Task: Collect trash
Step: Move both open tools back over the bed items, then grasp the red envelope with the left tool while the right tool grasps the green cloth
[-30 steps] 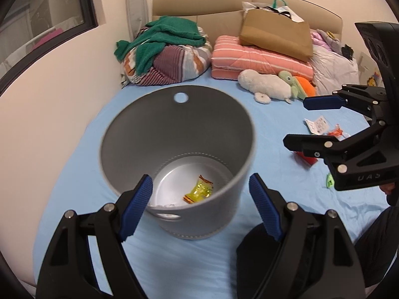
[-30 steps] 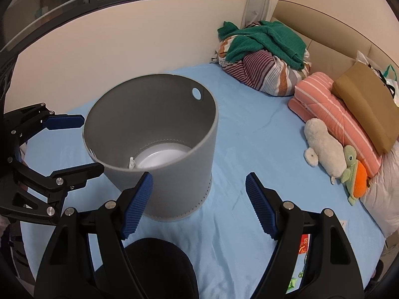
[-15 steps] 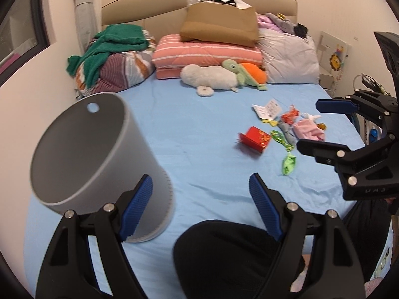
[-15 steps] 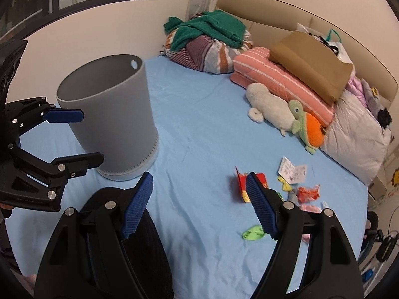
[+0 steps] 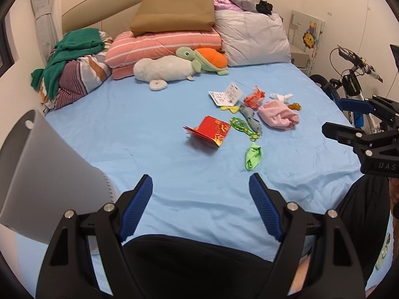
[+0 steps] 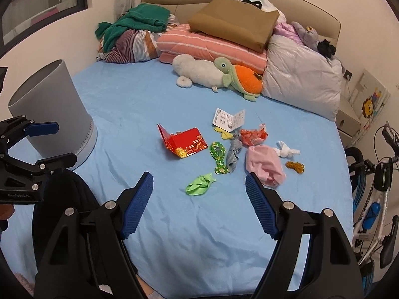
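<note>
A grey bin [image 5: 42, 169] stands on the blue bed at the left; it also shows in the right wrist view [image 6: 52, 109]. Trash lies scattered mid-bed: a red envelope [image 6: 185, 143], a green crumpled wrapper [image 6: 199, 184], a green patterned wrapper [image 6: 218, 157], a white paper tag [image 6: 228, 119], a red wrapper [image 6: 253, 135], a pink cloth [image 6: 264, 167], a white tissue [image 6: 286, 149]. My left gripper [image 5: 200, 206] is open and empty, near the bed's front. My right gripper [image 6: 198, 204] is open and empty, just short of the green crumpled wrapper.
Pillows, a brown paper bag [image 5: 174, 12], plush toys [image 5: 174, 67] and a heap of clothes [image 5: 72, 67] lie at the headboard. A bicycle [image 6: 374, 182] stands right of the bed. A dark-clothed knee [image 5: 194, 261] shows below the left gripper.
Both grippers have swung right, away from the bin and toward the scattered trash. The bin has slid to the left edge of both views. Both stay open.
</note>
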`<state>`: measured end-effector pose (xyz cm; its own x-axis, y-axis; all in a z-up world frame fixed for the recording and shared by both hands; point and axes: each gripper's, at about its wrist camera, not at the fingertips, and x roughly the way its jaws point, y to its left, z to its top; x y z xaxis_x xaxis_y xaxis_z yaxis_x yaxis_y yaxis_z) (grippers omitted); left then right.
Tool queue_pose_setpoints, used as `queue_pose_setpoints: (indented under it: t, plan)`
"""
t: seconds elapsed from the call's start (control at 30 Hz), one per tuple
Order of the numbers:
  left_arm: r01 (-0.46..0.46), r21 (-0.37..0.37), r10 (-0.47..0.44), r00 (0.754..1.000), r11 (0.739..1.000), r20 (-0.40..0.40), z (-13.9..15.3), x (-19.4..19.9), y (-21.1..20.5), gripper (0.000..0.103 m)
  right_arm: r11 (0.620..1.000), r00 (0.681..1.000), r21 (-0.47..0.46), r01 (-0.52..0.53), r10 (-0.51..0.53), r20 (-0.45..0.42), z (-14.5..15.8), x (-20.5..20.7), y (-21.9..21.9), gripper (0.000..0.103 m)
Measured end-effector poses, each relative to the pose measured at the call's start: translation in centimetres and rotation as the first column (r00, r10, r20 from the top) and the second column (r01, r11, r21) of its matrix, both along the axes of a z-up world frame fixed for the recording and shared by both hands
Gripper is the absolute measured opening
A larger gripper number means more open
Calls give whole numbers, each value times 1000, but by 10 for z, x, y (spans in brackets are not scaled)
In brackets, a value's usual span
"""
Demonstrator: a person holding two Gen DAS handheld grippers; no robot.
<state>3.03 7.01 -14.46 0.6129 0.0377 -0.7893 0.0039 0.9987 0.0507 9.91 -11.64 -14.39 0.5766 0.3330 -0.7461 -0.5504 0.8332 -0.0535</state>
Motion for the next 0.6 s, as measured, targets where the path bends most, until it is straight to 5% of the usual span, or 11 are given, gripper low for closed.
queue_pose_setpoints:
  t: [0.6]
  plan:
    - [-16,-61,8,991,998,-134,-85,92,0,80,997,987,-31,64,-68,-144,-110,83,15,74]
